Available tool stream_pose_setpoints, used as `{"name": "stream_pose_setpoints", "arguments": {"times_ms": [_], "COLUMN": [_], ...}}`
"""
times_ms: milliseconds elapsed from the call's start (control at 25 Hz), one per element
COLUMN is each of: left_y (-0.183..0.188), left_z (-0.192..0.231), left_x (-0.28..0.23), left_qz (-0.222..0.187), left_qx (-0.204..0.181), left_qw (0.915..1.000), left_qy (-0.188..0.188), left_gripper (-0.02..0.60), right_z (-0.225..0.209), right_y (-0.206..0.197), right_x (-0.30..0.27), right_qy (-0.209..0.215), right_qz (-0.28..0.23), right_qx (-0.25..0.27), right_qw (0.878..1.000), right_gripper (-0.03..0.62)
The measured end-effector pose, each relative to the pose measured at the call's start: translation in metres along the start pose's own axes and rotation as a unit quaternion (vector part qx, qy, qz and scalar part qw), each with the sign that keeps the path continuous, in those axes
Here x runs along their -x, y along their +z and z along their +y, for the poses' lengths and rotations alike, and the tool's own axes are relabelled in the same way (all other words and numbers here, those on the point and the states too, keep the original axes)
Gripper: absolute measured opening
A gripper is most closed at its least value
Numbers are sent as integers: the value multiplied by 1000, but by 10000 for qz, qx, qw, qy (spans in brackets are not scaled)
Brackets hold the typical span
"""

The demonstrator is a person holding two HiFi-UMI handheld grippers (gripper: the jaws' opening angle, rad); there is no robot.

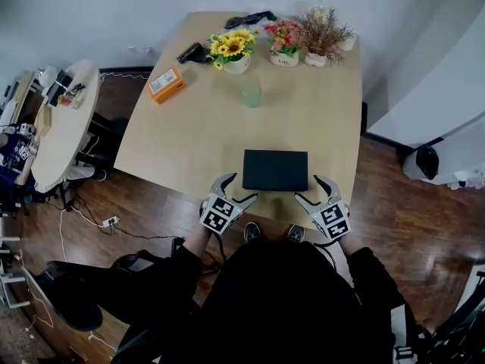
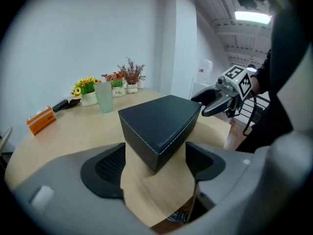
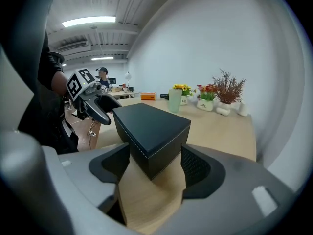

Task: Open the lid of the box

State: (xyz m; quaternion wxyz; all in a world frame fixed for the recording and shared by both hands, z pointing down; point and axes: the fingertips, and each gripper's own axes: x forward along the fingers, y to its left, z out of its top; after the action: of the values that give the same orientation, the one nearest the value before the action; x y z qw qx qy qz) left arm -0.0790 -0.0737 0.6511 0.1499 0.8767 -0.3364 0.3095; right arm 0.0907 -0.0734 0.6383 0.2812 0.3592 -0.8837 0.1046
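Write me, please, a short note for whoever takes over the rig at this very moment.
Left gripper: open. The near left corner of the black box stands between its jaws, and the pads are not pressing on it.
Right gripper: open. The near right corner stands between its jaws, with no grip either.
Box: flat on the table, close to the near edge, with its lid shut.
Done: both grippers are lined up at the box's near corners.
Left: probably steady the box with one gripper, take the lid with the other and lift it open.
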Motion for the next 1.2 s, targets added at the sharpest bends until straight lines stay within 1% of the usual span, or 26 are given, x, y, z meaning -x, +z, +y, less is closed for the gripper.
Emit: {"name": "stream_pose_setpoints", "arguments": {"times_ms": [160, 200, 240, 360, 480, 560, 600, 680, 720, 760, 840, 920, 960, 1040, 1120, 1200], "left_y": [0, 1, 2, 5, 4, 4, 4, 3, 3, 3, 2, 4, 8, 22, 37, 47], "left_z": [-3, -4, -4, -3, -2, -2, -2, -2, -1, -1, -1, 0, 1, 5, 5, 6], "left_x": [-13, -15, -17, -17, -16, -16, -17, -18, -18, -18, -19, -16, -11, 2, 13, 17], "left_qz": [33, 37, 11, -112, -129, -121, -113, -114, -125, -136, -118, -10, 23, -45, -161, -183], "left_qx": [210, 247, 288, 354, 292, 241, 221, 202, 205, 208, 172, 14, -120, -476, -923, -1503], "left_qw": [9998, 9997, 9996, 9991, 9993, 9995, 9996, 9996, 9996, 9996, 9997, 9999, 9997, 9979, 9935, 9847], "left_qy": [-43, -6, 62, 205, 198, 165, 157, 157, 160, 161, 143, 137, 195, 429, 647, 866], "left_gripper": [362, 325, 295, 290, 287, 284, 282, 278, 278, 278, 278, 278, 278, 281, 279, 270], "right_z": [5, 6, 6, 5, 4, 4, 3, 0, -1, -1, -1, -1, -2, -4, -7, -7], "right_y": [4, 4, 4, 5, 7, 10, 12, 20, 23, 24, 21, 21, 22, 26, 30, 30], "right_x": [-14, -16, -16, -17, -16, -14, -14, -11, -10, -10, -11, -11, -10, -11, -10, -8], "right_qy": [128, 137, 134, 165, 413, 668, 841, 1223, 1344, 1381, 1359, 1410, 1449, 1506, 1544, 1584], "right_qz": [-65, -80, -99, -113, -30, 7, -23, -147, -168, -139, -29, 12, 3, -49, -88, -95], "right_qx": [375, 375, 330, 156, -257, -719, -1070, -1903, -2147, -2177, -1968, -1998, -2102, -2351, -2552, -2662], "right_qw": [9992, 9992, 9993, 9997, 9988, 9952, 9907, 9740, 9672, 9661, 9710, 9696, 9669, 9602, 9545, 9508], "right_gripper": [290, 297, 290, 284, 279, 275, 273, 287, 298, 301, 299, 301, 304, 304, 310, 313]}}
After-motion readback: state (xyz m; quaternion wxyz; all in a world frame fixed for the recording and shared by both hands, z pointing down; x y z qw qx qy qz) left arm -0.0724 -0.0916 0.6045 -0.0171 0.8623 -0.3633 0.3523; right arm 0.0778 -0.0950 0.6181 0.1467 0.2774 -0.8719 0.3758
